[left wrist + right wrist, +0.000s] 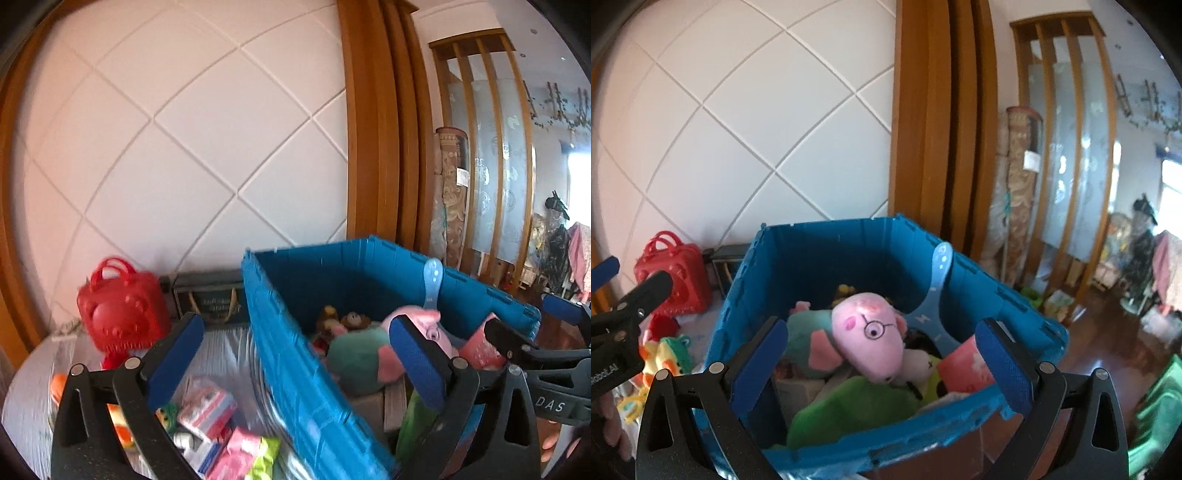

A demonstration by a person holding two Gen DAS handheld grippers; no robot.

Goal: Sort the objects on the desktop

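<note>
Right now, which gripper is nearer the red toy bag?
Left. The left gripper straddles the blue bin's wall, one finger on the red toy bag's side; the right gripper faces into the bin, farther off.

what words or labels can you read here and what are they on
"DAS" on the right claw's black body, seen from the left wrist.
Text ending "LAI" on the left claw's black body, partly cut off.
Print on the dark bag behind the blue crate: too blurred to read.
</note>
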